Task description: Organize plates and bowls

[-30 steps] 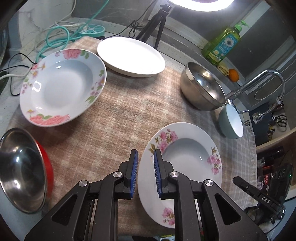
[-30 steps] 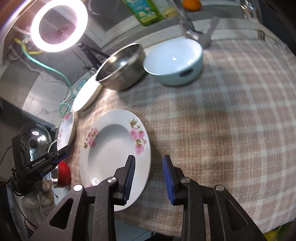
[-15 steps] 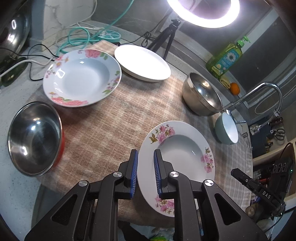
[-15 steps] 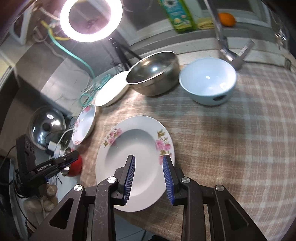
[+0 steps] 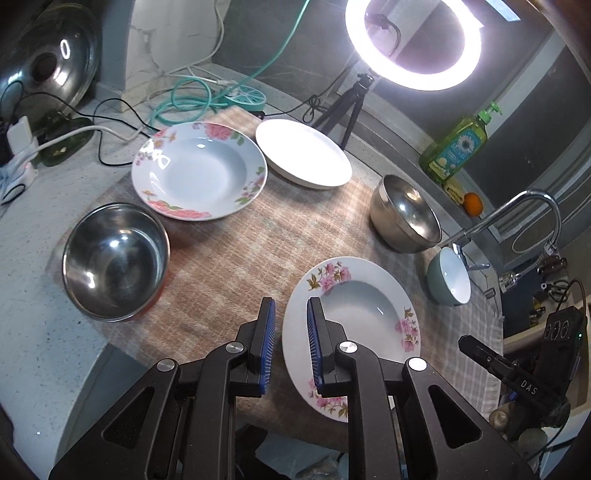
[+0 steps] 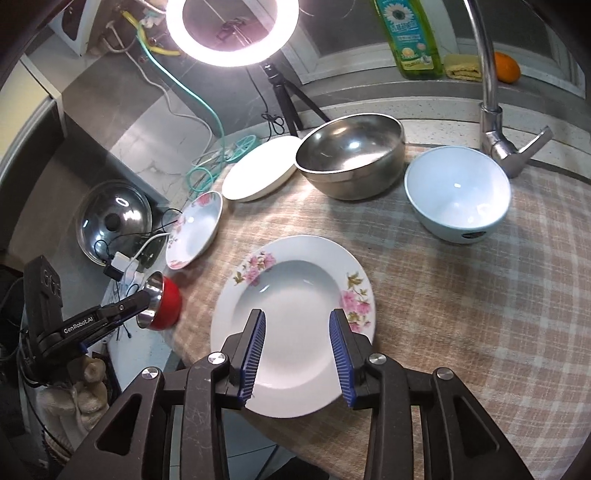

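A flowered deep plate (image 5: 354, 314) (image 6: 295, 295) lies on the checked cloth (image 5: 236, 251) near the counter's front edge. My left gripper (image 5: 290, 314) hovers above its left rim, jaws a narrow gap apart and empty. My right gripper (image 6: 297, 325) hangs over the same plate's near part; its jaws are opening, with nothing pressed between them. A second flowered plate (image 5: 199, 170) (image 6: 195, 229) and a plain white plate (image 5: 303, 155) (image 6: 258, 170) lie at the back. Also here are a steel bowl (image 5: 406, 214) (image 6: 351, 155), a pale blue bowl (image 5: 448, 277) (image 6: 458, 195) and a red-sided steel bowl (image 5: 114, 258) (image 6: 162, 299).
A ring light on a tripod (image 5: 413, 40) stands behind the plates. The faucet (image 6: 491, 110), a green soap bottle (image 6: 410, 33) and an orange (image 6: 508, 66) are at the back right. A pot lid (image 6: 114, 221) and cables (image 5: 92, 129) sit left. The counter drops off just below the near plate.
Both grippers have risen and drawn back, so more of the counter shows. The right jaws have spread wider. The left jaws keep the same narrow gap. No dish has moved.
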